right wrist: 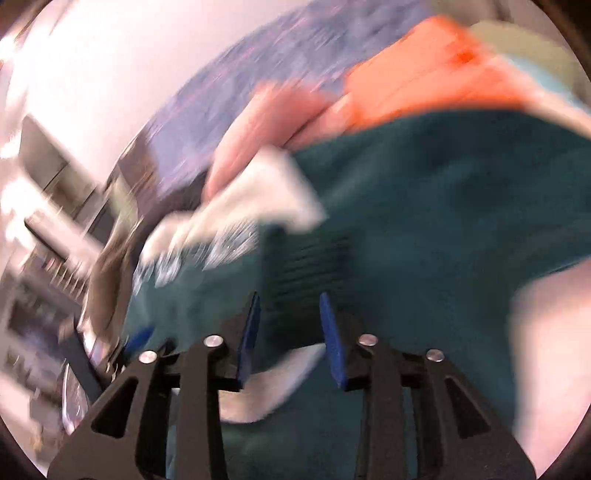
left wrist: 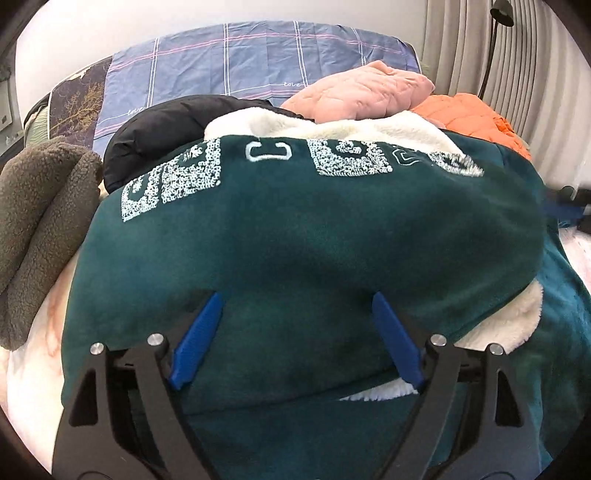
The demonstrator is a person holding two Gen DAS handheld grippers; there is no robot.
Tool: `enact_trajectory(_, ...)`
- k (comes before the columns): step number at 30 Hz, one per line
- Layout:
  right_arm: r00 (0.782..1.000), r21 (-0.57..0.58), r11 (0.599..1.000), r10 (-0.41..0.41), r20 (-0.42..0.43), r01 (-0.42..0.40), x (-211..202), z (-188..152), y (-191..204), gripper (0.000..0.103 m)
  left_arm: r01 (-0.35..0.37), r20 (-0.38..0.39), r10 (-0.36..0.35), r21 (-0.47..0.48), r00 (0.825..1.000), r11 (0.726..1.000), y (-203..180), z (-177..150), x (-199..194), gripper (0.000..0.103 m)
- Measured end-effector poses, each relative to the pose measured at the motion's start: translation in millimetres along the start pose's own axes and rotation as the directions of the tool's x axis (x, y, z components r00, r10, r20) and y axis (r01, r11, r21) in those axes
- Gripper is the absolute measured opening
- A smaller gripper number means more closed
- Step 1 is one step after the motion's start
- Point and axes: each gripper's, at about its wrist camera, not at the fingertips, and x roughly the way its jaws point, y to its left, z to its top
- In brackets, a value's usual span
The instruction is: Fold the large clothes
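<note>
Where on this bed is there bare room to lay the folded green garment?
Bare room is the blue checked bedding behind the pile, toward the wall. The middle is crowded: green sweatshirt, black jacket, pink jacket, orange jacket and brown fleece at left. Only a thin pale strip shows below the fleece.

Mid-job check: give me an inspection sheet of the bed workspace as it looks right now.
Surface: pale floral bedcover, blue checked sheet behind.
Job's things: dark green fleece-lined sweatshirt with sequin lettering, bunched, white lining showing.
Clutter: grey-brown fleece garment, black padded jacket, pink quilted jacket, orange quilted jacket.
Grippers: left gripper open over the sweatshirt; right gripper part open, view blurred.
Cables: nothing seen.
Surroundings: beige curtain, black lamp.
</note>
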Motion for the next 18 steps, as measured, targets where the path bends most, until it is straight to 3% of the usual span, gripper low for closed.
enact_trajectory(1, 0.995, 0.024, 0.997, -0.076, 0.069, 0.075, -17.5, 14.7, -19.3, 0.052, -0.001, 0.0, 0.001, 0.0, 1.0, 1.0, 0.0, 1.0, 0.4, 0.086)
enact_trajectory(3, 0.961, 0.143, 0.967, -0.23, 0.151, 0.209, -45.9, 41.9, -71.9, 0.06, -0.002, 0.002, 0.002, 0.001, 1.0, 1.0, 0.2, 0.6, 0.1, 0.086)
enact_trajectory(4, 0.951, 0.203, 0.951, -0.265, 0.157, 0.231, -53.7, 49.0, -94.6, 0.061, -0.003, 0.003, 0.003, 0.001, 1.0, 1.0, 0.4, 0.5, -0.1, 0.086)
enact_trajectory(5, 0.941, 0.285, 0.925, -0.303, 0.152, 0.252, -61.9, 55.6, -124.8, 0.061, -0.006, 0.004, 0.006, 0.001, 1.0, 1.0, 0.1, 0.3, -0.3, 0.086)
enact_trajectory(7, 0.914, 0.468, 0.833, -0.389, 0.114, 0.296, -76.9, 60.3, -191.1, 0.066, -0.011, 0.005, 0.011, 0.001, 1.0, 1.0, 1.3, -0.9, -1.1, 0.088)
enact_trajectory(10, 0.886, 0.605, 0.719, -0.461, 0.046, 0.342, -84.8, 57.4, -263.6, 0.077, -0.021, 0.001, 0.021, -0.007, 1.0, 1.0, 1.7, -0.5, 0.3, 0.092)
enact_trajectory(13, 0.907, 0.657, 0.693, -0.419, 0.034, 0.296, -81.3, 56.1, -303.1, 0.081, -0.021, -0.002, 0.021, -0.019, 1.0, 1.0, 4.1, -0.8, 1.0, 0.094)
enact_trajectory(16, 0.929, 0.7, 0.687, -0.359, 0.096, 0.193, -77.7, 58.9, -325.2, 0.091, -0.025, -0.003, 0.024, -0.022, 1.0, 0.999, 4.6, -1.0, 1.2, 0.095)
enact_trajectory(18, 0.927, 0.718, 0.678, -0.354, 0.127, 0.16, -75.0, 61.5, -338.2, 0.092, -0.025, -0.003, 0.025, -0.025, 1.0, 0.999, 4.9, -1.0, 1.3, 0.096)
